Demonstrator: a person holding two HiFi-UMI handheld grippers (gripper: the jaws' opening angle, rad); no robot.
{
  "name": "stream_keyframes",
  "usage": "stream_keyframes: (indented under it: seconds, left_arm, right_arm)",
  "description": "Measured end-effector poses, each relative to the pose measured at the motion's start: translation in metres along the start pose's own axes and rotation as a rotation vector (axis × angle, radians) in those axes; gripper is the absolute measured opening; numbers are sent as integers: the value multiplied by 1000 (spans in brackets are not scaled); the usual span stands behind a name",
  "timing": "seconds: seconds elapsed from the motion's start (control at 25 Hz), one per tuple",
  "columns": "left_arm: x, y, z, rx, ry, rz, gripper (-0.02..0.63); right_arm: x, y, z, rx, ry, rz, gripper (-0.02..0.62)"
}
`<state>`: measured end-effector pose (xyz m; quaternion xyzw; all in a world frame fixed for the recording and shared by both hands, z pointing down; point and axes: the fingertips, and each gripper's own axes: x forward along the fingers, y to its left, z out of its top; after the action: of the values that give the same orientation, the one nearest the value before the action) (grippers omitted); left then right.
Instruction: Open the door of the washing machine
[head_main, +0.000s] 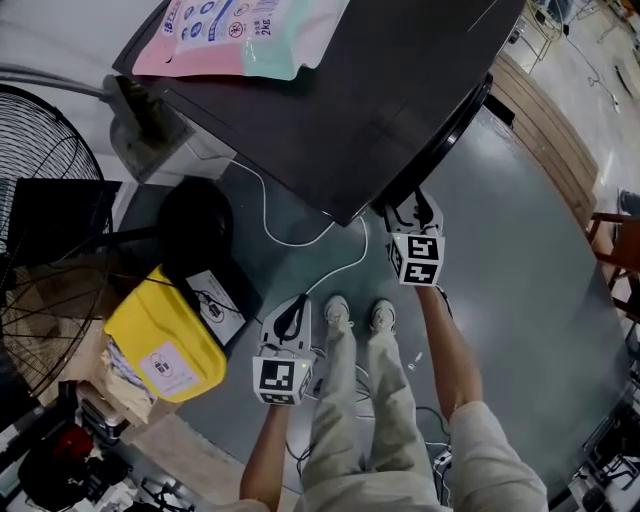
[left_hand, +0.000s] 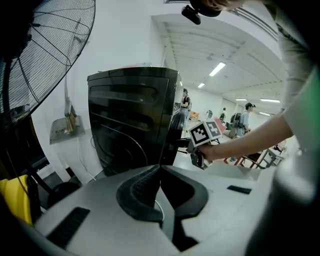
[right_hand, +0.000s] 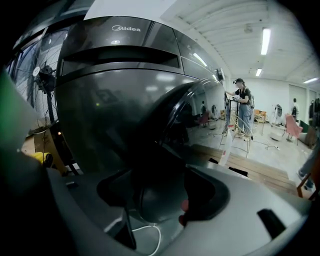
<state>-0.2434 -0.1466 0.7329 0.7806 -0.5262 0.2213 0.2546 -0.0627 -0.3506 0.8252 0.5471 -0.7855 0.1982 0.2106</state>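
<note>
The right tongs (head_main: 405, 212) clamp the free edge of the door (head_main: 452, 128) on the dark washing machine (head_main: 380, 90), and the rim fills the space between their jaws. The left tongs (head_main: 292, 312) hang pressed together and empty, well back from the machine, just beside the person's shoes (head_main: 358, 315). The grip looks made, so the reach appears done. The door sits just ahead of the right tongs, close against the machine's front. It may be a crack ajar, though that cannot be told for sure. What remains, on this reading, is the pull that swings it wide. A detergent bag (head_main: 245, 35) lies on top, far beyond both tongs.
</note>
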Motion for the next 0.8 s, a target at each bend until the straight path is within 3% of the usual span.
stream_keyframes:
  seconds: [0.52,0.8]
  left_arm:
    - [-3,-1,0,29,0,6,8]
    - [13,-31,7,37,-11,-43,8]
  right_arm:
    - [-14,-14,-12,1,6,14,268]
    - [-40,-40,-31,-12,32,48,246]
